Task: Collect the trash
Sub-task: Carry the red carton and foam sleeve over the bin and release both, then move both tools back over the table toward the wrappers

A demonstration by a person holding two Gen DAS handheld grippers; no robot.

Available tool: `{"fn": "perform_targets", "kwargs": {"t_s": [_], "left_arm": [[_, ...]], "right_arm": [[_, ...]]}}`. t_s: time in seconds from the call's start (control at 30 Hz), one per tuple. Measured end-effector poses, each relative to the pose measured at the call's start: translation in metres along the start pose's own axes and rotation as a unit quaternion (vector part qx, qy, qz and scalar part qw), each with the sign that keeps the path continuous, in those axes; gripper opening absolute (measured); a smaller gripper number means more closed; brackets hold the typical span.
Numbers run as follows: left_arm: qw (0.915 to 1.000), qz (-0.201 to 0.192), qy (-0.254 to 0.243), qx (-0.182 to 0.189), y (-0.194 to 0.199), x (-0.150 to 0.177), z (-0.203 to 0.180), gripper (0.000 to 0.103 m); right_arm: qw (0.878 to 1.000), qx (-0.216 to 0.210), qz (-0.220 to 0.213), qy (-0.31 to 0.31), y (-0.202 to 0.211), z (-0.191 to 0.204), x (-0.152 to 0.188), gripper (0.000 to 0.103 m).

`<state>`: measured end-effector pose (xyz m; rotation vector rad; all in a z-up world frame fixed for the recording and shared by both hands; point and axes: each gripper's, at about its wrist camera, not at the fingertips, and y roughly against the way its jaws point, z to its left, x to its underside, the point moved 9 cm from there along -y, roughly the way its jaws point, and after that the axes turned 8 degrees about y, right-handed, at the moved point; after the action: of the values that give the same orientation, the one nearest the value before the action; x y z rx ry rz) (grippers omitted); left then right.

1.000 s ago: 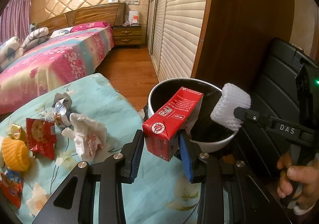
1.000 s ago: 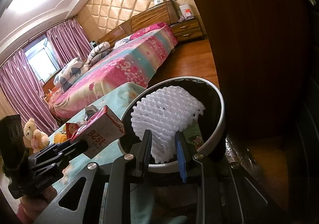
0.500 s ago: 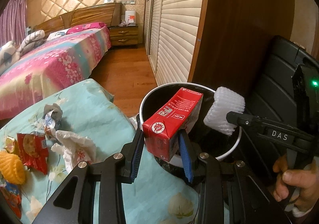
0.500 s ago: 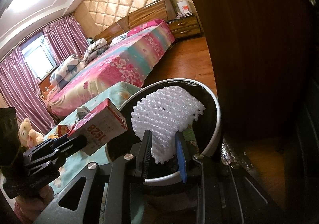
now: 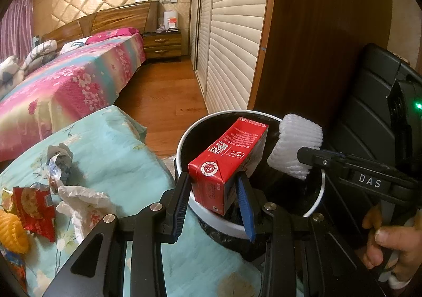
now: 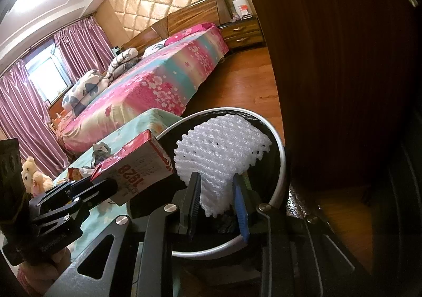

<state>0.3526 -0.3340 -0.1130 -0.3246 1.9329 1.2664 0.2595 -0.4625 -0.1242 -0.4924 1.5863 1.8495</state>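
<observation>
We hold both pieces over the bin [image 5: 184, 136] so they fall inside. The left gripper [image 5: 215, 198] clamps the rigid red carton [image 5: 226, 162] by its flat sides; the right gripper [image 6: 217, 203], its jaws just easing apart, has the soft white foam netting [image 6: 219, 149] between its fingers (contact looks loosening). Crumpled wrappers [image 5: 34, 207] lie left of the left fingers.
</observation>
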Motion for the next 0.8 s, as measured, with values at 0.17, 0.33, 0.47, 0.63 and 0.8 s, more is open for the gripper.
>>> {"fn": "perform_targets", "kwargs": {"t_s": [0.17, 0.33, 0.47, 0.63, 0.8], "left_arm": [[1.0000, 0.000, 0.002, 0.003, -0.006, -0.002, -0.002, 0.034], [0.9999, 0.006, 0.008, 0.007, -0.009, -0.004, -0.002, 0.038], [0.9997, 0.003, 0.024, 0.006, -0.004, -0.003, 0.004, 0.052], [0.9991, -0.006, 0.042, 0.000, 0.013, 0.005, 0.018, 0.059], [0.9980, -0.011, 0.060, -0.017, 0.033, 0.024, 0.038, 0.064]], "right_arm": [[1.000, 0.004, 0.006, 0.005, -0.005, -0.002, -0.003, 0.028], [1.000, 0.008, 0.012, 0.005, -0.008, -0.004, -0.005, 0.049], [1.000, 0.013, 0.004, 0.001, -0.003, -0.006, -0.006, 0.070], [1.000, 0.010, -0.003, -0.003, 0.005, -0.001, -0.003, 0.079], [1.000, 0.000, -0.011, -0.002, 0.013, 0.016, 0.001, 0.088]]}}
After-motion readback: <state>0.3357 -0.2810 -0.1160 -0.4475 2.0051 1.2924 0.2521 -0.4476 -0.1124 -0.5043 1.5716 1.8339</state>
